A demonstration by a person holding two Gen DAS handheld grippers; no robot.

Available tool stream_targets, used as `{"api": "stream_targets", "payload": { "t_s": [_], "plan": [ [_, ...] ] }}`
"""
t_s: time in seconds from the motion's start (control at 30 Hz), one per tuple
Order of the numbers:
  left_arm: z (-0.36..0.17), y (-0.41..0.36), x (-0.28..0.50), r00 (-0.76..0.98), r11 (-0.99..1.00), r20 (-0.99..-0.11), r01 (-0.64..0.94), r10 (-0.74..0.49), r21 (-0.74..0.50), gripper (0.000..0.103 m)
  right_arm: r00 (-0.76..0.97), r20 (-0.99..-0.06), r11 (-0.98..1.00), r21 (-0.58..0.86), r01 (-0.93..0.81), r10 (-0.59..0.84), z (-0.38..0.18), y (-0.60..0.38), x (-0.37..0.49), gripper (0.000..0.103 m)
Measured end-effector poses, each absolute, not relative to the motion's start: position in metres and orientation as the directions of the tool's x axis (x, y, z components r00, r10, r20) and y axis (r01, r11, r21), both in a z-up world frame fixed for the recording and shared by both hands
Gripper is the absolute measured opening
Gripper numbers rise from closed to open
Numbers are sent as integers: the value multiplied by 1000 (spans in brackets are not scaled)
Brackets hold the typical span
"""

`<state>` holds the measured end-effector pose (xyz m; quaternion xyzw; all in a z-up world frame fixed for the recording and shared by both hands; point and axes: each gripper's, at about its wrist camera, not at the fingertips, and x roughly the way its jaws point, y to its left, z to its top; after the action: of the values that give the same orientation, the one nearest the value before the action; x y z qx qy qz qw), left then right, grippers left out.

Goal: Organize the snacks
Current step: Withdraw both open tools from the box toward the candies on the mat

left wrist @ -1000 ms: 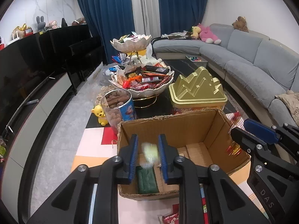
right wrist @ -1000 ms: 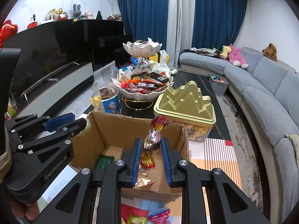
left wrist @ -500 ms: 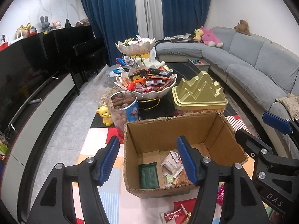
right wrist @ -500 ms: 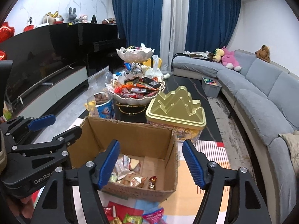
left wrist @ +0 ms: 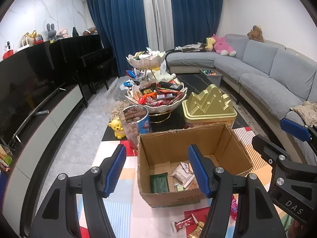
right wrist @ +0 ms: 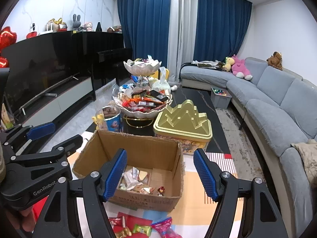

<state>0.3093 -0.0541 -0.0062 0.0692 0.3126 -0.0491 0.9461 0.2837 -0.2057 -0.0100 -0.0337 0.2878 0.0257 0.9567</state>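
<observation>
Risk: loose snacks (right wrist: pixel 142 229) lie scattered on the surface just below my jaws; flat, slippery wrappers could slide out of a pinch or come up two at a time. A careless sweep could also nudge the light box (left wrist: pixel 190 138) off its spot.

My left hand-held gripper (left wrist: pixel 157 170) is spread, nothing between its pads. My right hand-held gripper (right wrist: pixel 160 173) is spread too, also empty. Both hang above and just short of the box, which sits ahead and below, open-topped, with several wrapped snacks on its floor.
</observation>
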Motion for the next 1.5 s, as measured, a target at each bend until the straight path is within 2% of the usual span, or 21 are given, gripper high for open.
{"api": "stream_targets", "payload": {
  "t_s": [0.67,1.5],
  "plan": [
    [-3,-68,272,814,985,-580,135,-46,111,64,834,-551,995,-60,-75,30,-15,-220,253,70],
    [-59,-91,242,753,975,-655,191,-69,117,64,785,-618,993,-51,-102,49,-58,-246,233,70]
  ]
}}
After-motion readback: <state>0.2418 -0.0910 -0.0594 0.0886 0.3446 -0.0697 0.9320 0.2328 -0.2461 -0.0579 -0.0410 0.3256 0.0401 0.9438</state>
